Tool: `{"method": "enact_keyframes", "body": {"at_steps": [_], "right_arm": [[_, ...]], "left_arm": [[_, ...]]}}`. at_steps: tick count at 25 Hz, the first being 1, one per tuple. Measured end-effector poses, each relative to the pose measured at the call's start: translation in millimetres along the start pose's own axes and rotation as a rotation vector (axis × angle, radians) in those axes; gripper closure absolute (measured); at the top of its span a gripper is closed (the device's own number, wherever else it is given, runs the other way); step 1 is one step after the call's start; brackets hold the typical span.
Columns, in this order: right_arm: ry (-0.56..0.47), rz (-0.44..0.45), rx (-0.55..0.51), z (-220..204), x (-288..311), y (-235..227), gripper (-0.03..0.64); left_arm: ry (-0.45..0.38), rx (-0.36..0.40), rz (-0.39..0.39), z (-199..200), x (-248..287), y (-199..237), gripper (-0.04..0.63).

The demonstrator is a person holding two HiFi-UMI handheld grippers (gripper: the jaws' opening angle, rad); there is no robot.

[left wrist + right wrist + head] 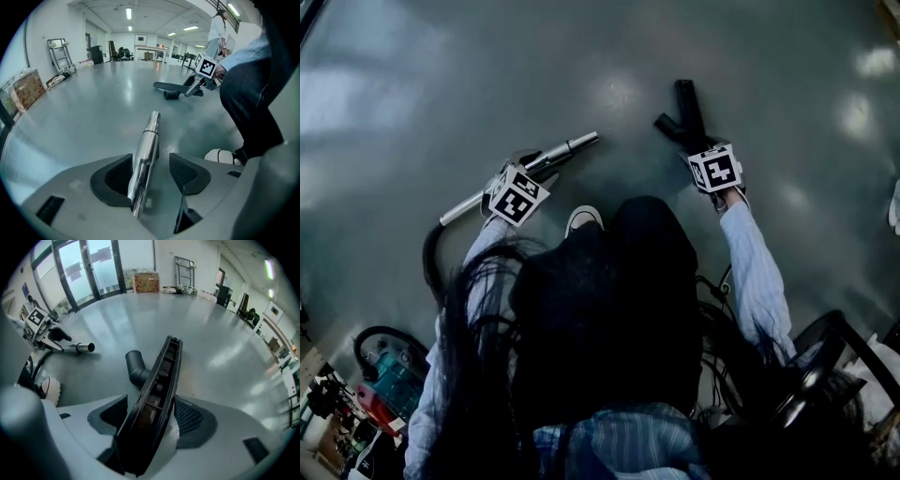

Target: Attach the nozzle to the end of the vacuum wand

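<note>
Bent forward, the person reaches both sleeved arms steeply down to the grey floor (609,56), the left gripper (532,172) with jaws spread loosely around the chrome vacuum wand (572,145) and the right gripper (701,148) spread likewise around the black nozzle (686,101), well apart from the wand's end.

Head view dim and blue-grey, with soft pale glare patches on the floor (609,56); both gripper views brighter, bent at the edges with black corners; ceiling strip lights (129,13) glint along the chrome wand (145,154); daylight enters through glass doors (89,273); distant background slightly soft.
</note>
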State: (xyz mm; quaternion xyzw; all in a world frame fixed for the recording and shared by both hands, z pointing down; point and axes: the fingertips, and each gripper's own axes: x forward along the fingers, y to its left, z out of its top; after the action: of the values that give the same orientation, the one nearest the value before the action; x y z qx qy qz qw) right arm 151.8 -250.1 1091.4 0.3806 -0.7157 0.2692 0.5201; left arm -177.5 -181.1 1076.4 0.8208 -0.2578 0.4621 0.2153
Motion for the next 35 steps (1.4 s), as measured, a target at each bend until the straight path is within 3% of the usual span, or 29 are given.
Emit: {"method": "enact_keyframes", "body": {"at_steps": [7, 13, 17, 22, 25, 28, 32, 35], "right_arm": [[0.069, -0.028, -0.128, 13, 17, -20, 0.325], [0.148, -0.036, -0.221, 9, 33, -21, 0.327], [0.172, -0.010, -0.243, 14, 33, -21, 0.328], [0.079, 0.029, -0.322, 28, 29, -11, 0.330], [-0.029, 0.066, -0.397, 58, 26, 9, 0.331], [-0.087, 0.092, -0.523, 89, 24, 32, 0.331], [-0.088, 0.083, -0.763, 109, 29, 55, 0.331], [-0.112, 0.092, -0.817, 121, 28, 69, 0.331]], "left_arm": [[0.066, 0.087, 0.033, -18, 27, 12, 0.373], [0.093, 0.064, 0.044, -41, 36, 21, 0.374], [0.116, 0.066, 0.007, -42, 38, 24, 0.374], [0.123, 0.067, -0.021, -41, 34, 23, 0.398], [0.129, 0.084, -0.023, -42, 35, 22, 0.408], [0.147, 0.096, -0.031, -43, 33, 21, 0.411], [0.124, 0.117, -0.013, -32, 24, 19, 0.414], [0.096, 0.125, -0.011, -25, 14, 17, 0.414]]}}
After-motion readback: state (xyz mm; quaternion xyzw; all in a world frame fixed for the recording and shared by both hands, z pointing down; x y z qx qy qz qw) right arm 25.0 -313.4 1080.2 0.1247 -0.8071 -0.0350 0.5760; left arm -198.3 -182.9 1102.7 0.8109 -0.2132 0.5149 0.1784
